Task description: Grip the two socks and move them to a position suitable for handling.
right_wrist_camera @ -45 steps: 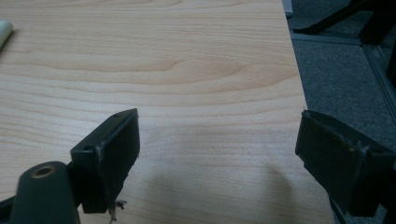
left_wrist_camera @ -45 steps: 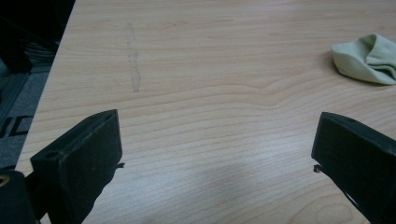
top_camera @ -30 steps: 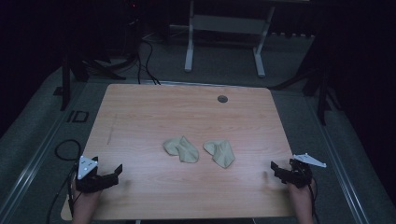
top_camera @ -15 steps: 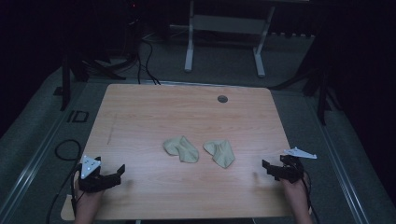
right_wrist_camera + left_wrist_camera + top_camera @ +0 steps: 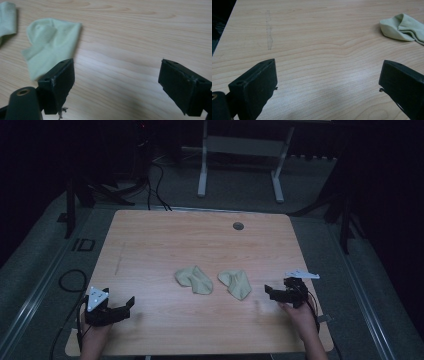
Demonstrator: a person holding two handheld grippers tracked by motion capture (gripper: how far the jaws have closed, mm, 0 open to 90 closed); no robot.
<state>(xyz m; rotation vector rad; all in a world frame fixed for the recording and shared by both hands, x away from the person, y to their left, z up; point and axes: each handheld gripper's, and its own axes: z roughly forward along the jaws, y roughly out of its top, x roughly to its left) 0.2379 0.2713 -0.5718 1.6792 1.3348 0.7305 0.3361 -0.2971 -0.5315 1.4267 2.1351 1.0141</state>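
left sock (image 5: 194, 280): pale green, crumpled, flat on desk, middle, nearer the front edge; its edge shows at top right in left gripper view (image 5: 403, 27)
right sock (image 5: 235, 283): same colour, just beside left sock, apart from it; upper left in right gripper view (image 5: 50, 43)
right gripper (image 5: 272, 293): near right sock, to its right, not touching; jaws spread wide, holding nothing; in its own view (image 5: 116, 87) the left jaw sits in front of the sock's lower end
right hand (image 5: 300, 316): comes in from front edge by right corner, forearm angled inward, gripper pointing left toward the socks
left gripper (image 5: 127, 304): near front left corner, well apart from socks; jaws wide apart, empty (image 5: 327, 85)
left hand (image 5: 95, 335): enters at front edge, gripper low over the desk, pointing right
desk (image 5: 165, 240): light wood, small round grommet (image 5: 238, 226) near back edge
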